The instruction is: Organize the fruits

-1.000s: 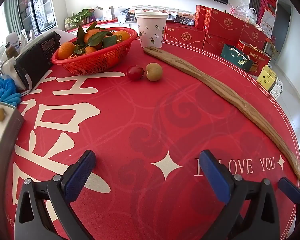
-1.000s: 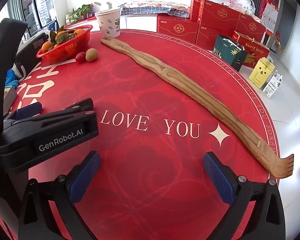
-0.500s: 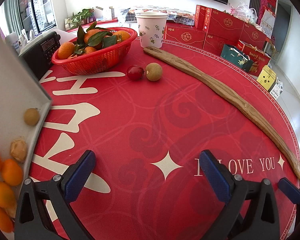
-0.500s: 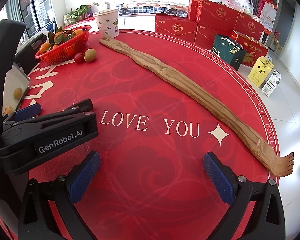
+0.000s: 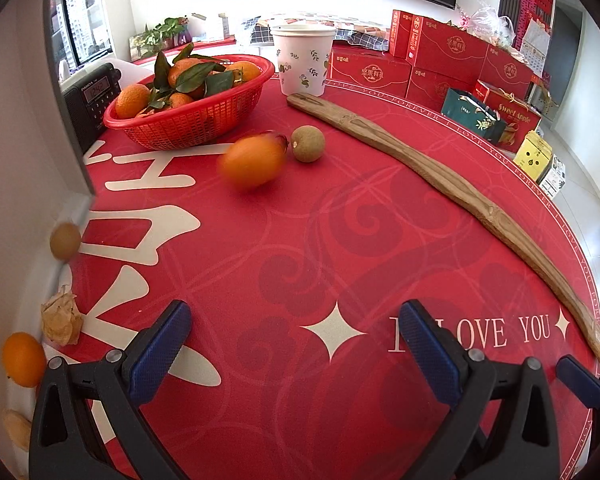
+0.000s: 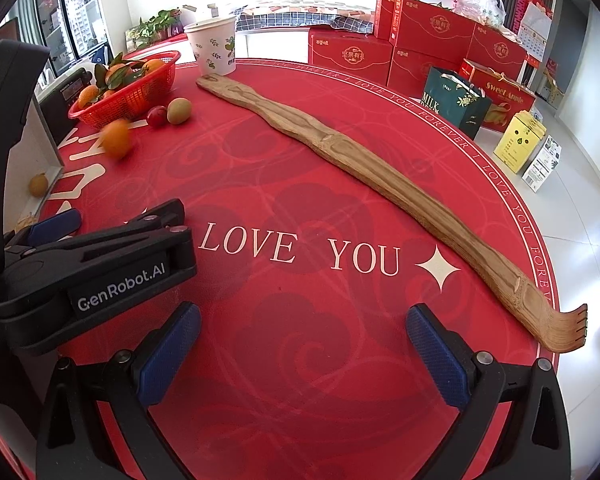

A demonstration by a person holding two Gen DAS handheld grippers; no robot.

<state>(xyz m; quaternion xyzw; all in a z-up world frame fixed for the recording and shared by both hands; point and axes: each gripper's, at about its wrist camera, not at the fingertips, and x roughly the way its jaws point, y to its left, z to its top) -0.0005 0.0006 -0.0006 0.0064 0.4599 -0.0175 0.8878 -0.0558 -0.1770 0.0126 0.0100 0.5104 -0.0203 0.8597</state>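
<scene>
The loose fruit is spread over the red tablecloth (image 5: 320,240): a blurred orange fruit (image 5: 252,162) lies in front of the red basket (image 5: 188,124), beside a green-brown fruit (image 5: 308,143); more small fruit sits at the tilted white tray (image 5: 24,200), apparently as the source. The left gripper (image 5: 296,354) and right gripper (image 6: 302,354) hover low and level over the cloth, jaws wide, holding nothing.

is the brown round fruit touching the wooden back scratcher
Apart. In the left wrist view, bare red tablecloth shows between the brown round fruit and the wooden back scratcher.
</scene>
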